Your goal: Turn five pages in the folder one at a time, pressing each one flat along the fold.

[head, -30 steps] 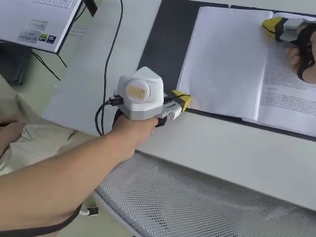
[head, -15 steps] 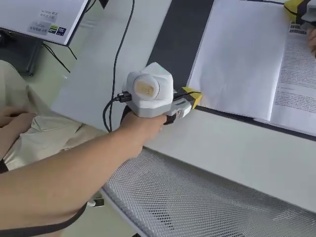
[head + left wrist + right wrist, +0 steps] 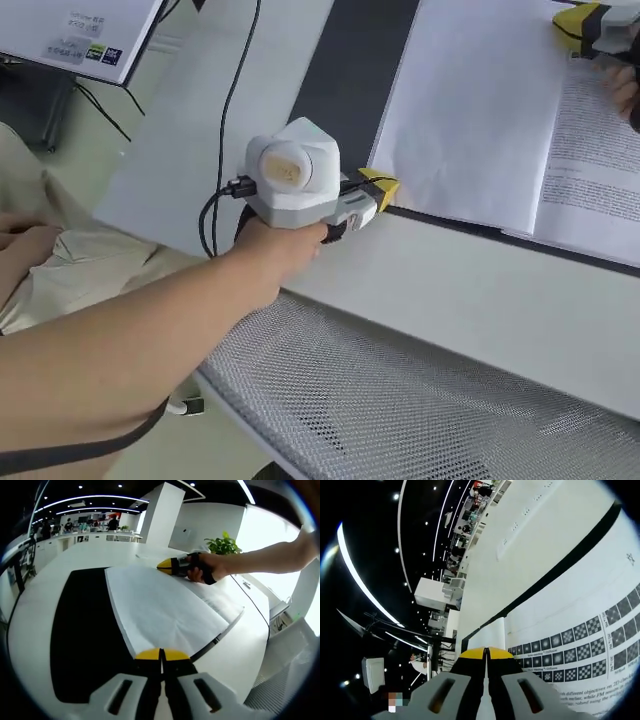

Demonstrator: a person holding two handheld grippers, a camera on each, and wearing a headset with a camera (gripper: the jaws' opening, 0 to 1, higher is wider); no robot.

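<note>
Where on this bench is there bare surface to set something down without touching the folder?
The white bench strip between the folder's near edge and the bench front is bare. So is the patch between the cable and the folder. Crowded: the pages, with the left gripper and right gripper.

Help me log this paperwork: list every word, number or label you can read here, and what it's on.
No text here can be read.
On the printed page: lines of print, too small to read.
Under the checkered figures on that page: captions, too blurred to read.
On the laptop stickers: too small to read.
On the blank page: no text.
</note>
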